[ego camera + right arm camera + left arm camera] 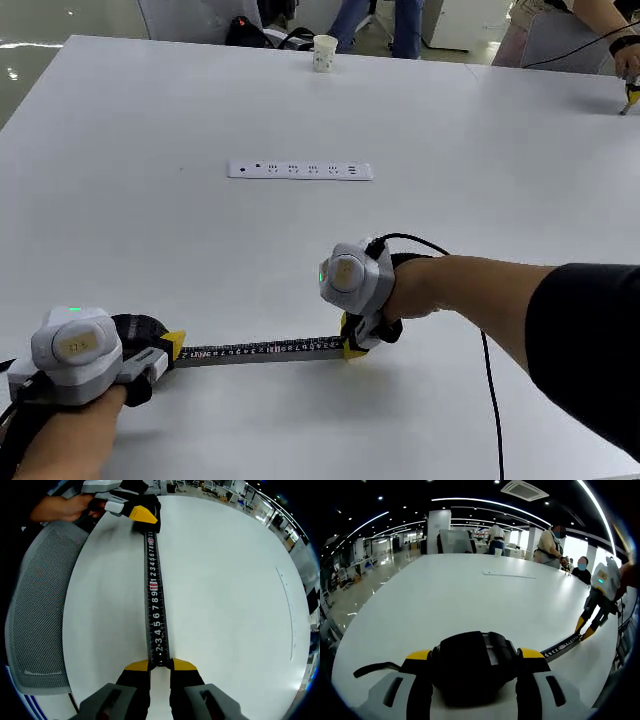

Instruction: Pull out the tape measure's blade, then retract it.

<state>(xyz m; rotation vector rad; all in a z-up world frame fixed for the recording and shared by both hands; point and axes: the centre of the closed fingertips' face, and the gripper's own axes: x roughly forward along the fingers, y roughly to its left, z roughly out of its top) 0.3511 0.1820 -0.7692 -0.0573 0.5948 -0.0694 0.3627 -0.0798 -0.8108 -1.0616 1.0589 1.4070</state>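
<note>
Left claw grips tape measure case; right claw pinches extended blade.

The tape measure is a small black case with a dark wrist loop trailing from it, clamped between the yellow tips of my left gripper, low at the near left of the white table. Its blade is pulled out and runs straight and level from the case towards my right gripper, whose yellow tips pinch its free end. The blade is dark with white numbers and a red mark partway along, printed face up, and I cannot tell whether it touches the table.
</note>
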